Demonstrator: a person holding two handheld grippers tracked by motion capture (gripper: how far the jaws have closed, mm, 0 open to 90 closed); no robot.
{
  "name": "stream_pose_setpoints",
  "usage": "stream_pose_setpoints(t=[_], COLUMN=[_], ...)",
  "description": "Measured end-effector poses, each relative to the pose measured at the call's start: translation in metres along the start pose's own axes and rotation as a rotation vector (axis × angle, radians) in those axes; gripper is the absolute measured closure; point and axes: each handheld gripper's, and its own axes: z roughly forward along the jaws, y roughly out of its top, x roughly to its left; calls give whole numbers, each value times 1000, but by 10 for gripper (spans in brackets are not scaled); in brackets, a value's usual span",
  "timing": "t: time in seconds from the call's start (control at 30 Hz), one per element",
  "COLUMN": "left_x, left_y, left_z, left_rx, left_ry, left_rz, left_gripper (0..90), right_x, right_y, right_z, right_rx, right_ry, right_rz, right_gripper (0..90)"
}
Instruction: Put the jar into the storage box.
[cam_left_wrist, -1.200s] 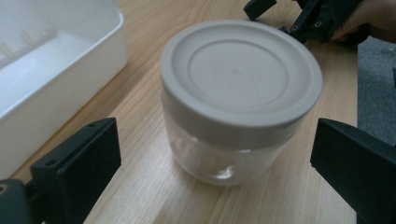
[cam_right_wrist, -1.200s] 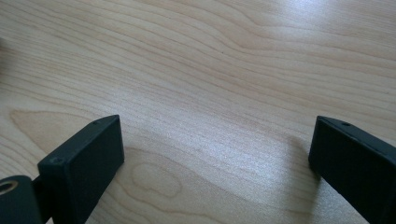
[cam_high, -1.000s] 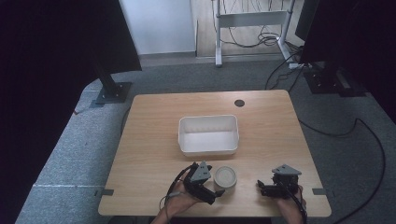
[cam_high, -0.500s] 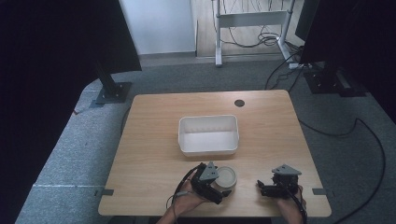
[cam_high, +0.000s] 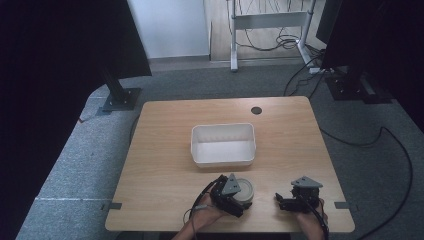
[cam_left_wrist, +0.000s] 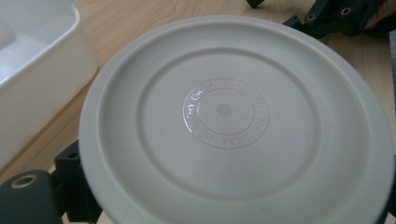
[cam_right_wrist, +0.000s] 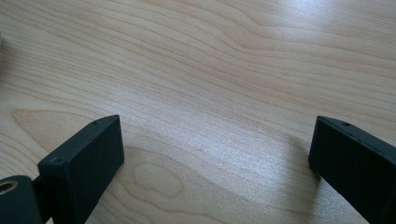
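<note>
Cream lid (cam_left_wrist: 233, 121) embossed, seen close; left hand-held gripper (cam_high: 235, 192) straddling, grip unclear; right hand-held gripper (cam_right_wrist: 215, 154) wide, empty.

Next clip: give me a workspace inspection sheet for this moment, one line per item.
Surface: wooden table, with a dark round hole near the far edge.
Job's things: round white-lidded container near the front edge; white rectangular tub mid-table, nothing seen inside.
Clutter: nothing seen.
Grippers: left gripper at the container, jaws around it, grip cannot be told; right gripper open over bare wood.
Cables: black cable on the floor at right.
Surroundings: grey carpet, dark screens.
</note>
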Motion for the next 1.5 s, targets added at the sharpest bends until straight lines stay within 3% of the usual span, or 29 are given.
stream_pose_setpoints(t=[0.47, 1.0, 1.5], left_x=[-3, 15, 41], left_y=[6, 18, 31], left_z=[-3, -18, -31], left_rx=[-4, -13, -37], left_ry=[8, 52, 116], left_rz=[10, -2, -42], left_gripper=[98, 99, 99], right_x=[0, 0, 0], right_y=[0, 0, 0], right_z=[0, 0, 0], right_rx=[0, 0, 0], right_ry=[0, 0, 0], right_rz=[0, 0, 0], right_gripper=[28, 28, 28])
